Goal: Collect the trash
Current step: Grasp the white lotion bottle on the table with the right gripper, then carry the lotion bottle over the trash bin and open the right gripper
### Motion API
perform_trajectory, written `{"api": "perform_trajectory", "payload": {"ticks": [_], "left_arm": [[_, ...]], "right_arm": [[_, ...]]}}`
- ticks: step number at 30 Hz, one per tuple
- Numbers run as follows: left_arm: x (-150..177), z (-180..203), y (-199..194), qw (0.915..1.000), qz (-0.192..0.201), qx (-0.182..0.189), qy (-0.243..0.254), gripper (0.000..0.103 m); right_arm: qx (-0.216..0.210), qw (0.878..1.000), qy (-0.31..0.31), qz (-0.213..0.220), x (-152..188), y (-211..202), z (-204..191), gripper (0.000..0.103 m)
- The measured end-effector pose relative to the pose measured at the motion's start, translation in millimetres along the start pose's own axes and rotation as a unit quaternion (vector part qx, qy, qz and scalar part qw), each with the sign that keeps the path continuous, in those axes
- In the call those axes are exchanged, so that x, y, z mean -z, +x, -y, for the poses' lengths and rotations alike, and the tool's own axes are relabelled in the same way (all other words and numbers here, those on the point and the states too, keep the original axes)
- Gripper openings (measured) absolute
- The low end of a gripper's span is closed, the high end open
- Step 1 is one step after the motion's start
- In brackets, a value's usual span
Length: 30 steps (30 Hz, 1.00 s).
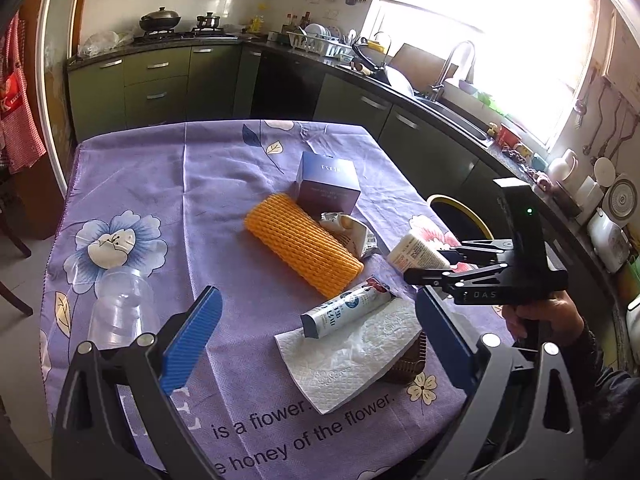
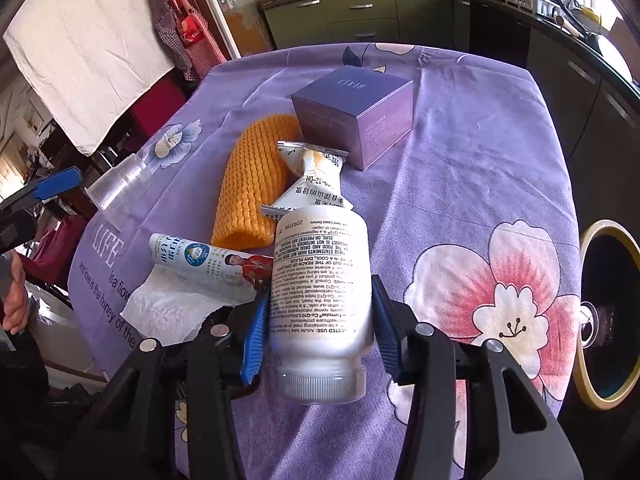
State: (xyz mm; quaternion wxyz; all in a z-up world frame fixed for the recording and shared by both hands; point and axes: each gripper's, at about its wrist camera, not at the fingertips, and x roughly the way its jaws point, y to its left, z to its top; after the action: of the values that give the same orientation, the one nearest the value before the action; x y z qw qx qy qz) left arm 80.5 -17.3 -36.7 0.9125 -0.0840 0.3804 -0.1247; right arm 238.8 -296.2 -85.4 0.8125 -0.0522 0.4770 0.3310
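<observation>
Right gripper (image 2: 318, 322) clamps my white supplement bottle (image 2: 320, 280) mid-body, cap toward me, over the purple tablecloth (image 2: 480, 160) | handling: rigid, light, slick label, so I'd grip the flat sides | left gripper (image 1: 316, 340) gapes empty above the tube (image 1: 344, 312)

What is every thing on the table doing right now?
white bottle: on its side, clamped in the right gripper
left gripper: open, empty
orange foam net: lying flat
purple box: closed, upright
tube: lying on the paper towel
clear cup: tipped over
wrapper: crumpled
</observation>
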Motion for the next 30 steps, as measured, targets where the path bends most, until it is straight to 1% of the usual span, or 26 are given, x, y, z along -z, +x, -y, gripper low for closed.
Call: {"api": "perform_trajectory", "payload": {"ticks": [4,6,9,12,15,18,23,28,29,30], "left_arm": [[-0.4,-0.6,0.0,1.0,0.001,0.0,0.0,0.093],[-0.1,-0.1,0.8,1.0,0.0,0.001,0.002,0.093],[0.4,1.6,1.6,1.0,-0.003,0.001,0.005,0.093],[0.2,3.0,1.8,1.0,-0.004,0.0,0.006,0.093],[-0.6,4.6,2.7,1.0,-0.005,-0.001,0.007,0.093],[-2.1,6.7,4.1,0.9999,-0.007,-0.001,0.01,0.093],[-3.8,12.8,6.7,0.9998,-0.011,-0.001,0.017,0.093],[-4.8,17.9,10.3,0.9996,-0.018,-0.002,0.023,0.093],[-4.8,18.8,11.1,0.9995,-0.02,-0.001,0.024,0.093],[-4.7,19.7,11.9,0.9995,-0.021,0.001,0.025,0.093]], "right_arm": [[-0.002,1.0,0.025,0.017,1.0,-21.4,16.6,0.047],[0.012,0.999,0.04,0.03,0.7,-33.9,30.6,0.047],[0.029,0.995,0.077,0.049,1.8,-53.2,62.1,0.047],[0.065,0.989,0.119,0.067,5.1,-71.7,102.6,0.047],[0.106,0.977,0.167,0.076,12.0,-84.9,151.3,0.047],[0.141,0.965,0.21,0.067,19.6,-86.9,199.3,0.047],[0.189,0.95,0.249,0.03,29.6,-69.5,261.5,0.047],[0.211,0.939,0.271,-0.001,30.7,-44.2,305.5,0.047],[0.219,0.937,0.272,-0.002,29.3,-41.0,311.8,0.054],[0.23,0.934,0.272,-0.002,27.9,-39.3,317.5,0.068]]}}
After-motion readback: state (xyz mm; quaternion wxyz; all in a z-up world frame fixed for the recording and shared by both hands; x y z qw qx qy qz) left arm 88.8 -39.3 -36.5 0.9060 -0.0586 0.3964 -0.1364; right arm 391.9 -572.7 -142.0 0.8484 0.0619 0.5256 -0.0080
